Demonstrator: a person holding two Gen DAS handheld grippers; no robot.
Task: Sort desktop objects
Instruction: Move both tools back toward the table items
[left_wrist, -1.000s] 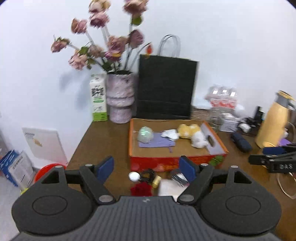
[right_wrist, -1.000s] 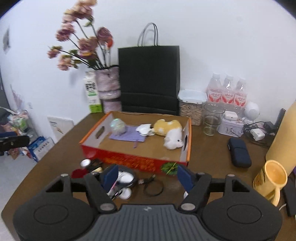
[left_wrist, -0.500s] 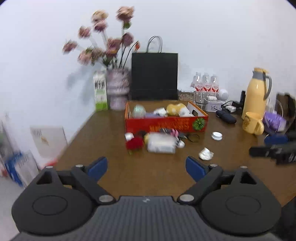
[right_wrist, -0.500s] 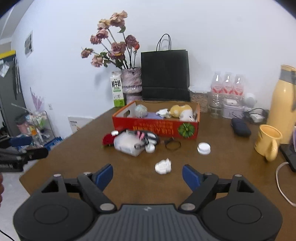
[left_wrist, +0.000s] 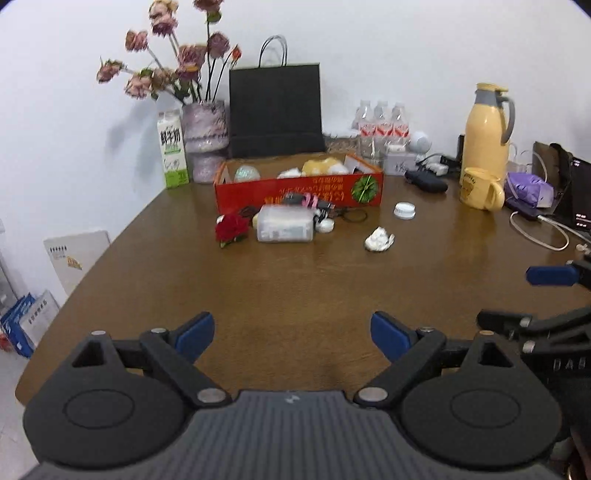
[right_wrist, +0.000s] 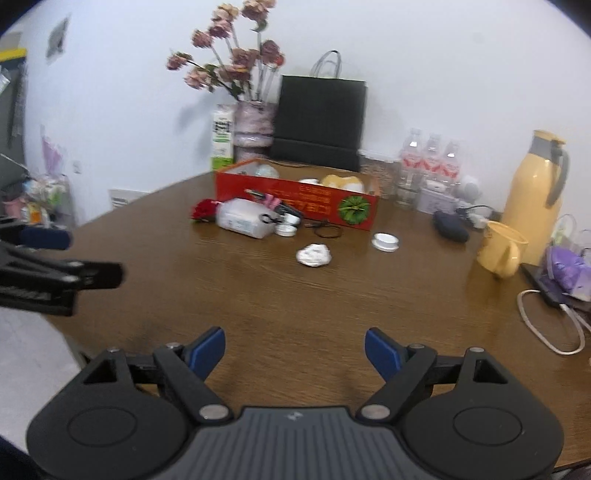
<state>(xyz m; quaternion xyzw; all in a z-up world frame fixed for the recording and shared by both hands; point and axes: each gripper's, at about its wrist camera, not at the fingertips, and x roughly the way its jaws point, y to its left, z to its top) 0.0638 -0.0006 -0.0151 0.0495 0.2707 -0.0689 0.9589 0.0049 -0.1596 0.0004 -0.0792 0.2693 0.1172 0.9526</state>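
Both claws (left_wrist: 291, 334) (right_wrist: 294, 350) retreated; bare table (left_wrist: 295, 280) ahead.

**Two wrist views, both pulled back over the near table edge**

My left wrist camera looks forward along the table (left_wrist: 295, 280) at the red box (left_wrist: 299, 184), well apart. My right wrist camera faces the same box (right_wrist: 295, 201) from further right, angled slightly left. Both share the box, the crumpled tissue (left_wrist: 378, 239) (right_wrist: 314, 254) and the black bag (left_wrist: 275, 107). Each catches the other gripper at its edge.

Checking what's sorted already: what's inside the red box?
In the red box: a pale green ball, white crumpled item and yellow plush toy. The front wall hides its floor.
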